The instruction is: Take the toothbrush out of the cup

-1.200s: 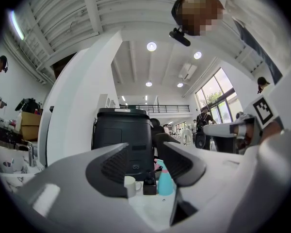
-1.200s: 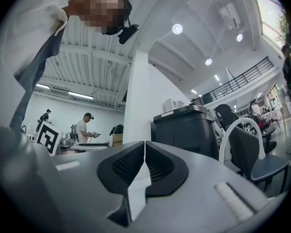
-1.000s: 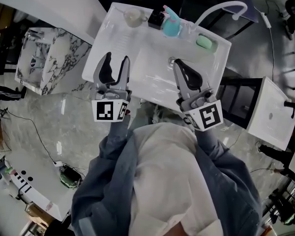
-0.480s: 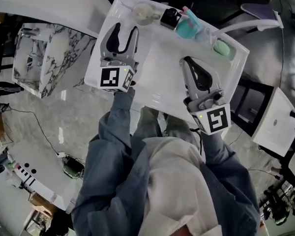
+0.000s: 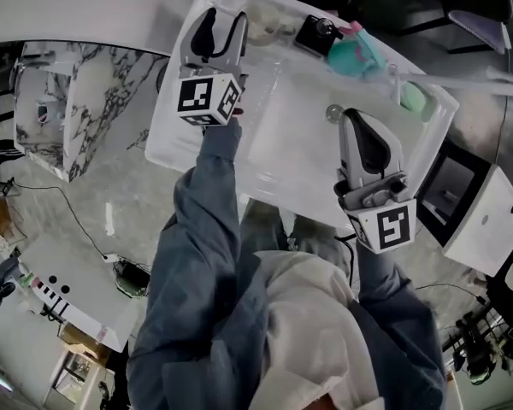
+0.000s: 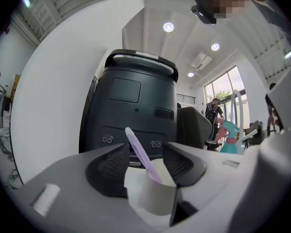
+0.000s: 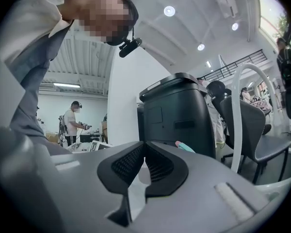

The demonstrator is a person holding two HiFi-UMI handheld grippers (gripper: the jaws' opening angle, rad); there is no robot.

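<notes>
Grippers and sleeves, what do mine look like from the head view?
The left gripper and right gripper have light grey bodies and curved jaws lined with black ribbed pads. Each carries a white cube of black square markers. The sleeves are blue-grey, over a whitish top.

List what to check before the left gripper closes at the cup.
1. Fingers of the left gripper apart: ok.
2. The cup between those fingers: ok, it sits in the gap. Whether they touch it: cannot tell.
3. The toothbrush in the cup: ok, its purple handle leans up and left over the rim.
4. Closing catches the cup rather than the toothbrush alone: probably ok, if the aim is to steady the cup.
5. The right gripper ready to take the toothbrush: not ok, it is shut, empty and apart from the cup, over the sink.
</notes>
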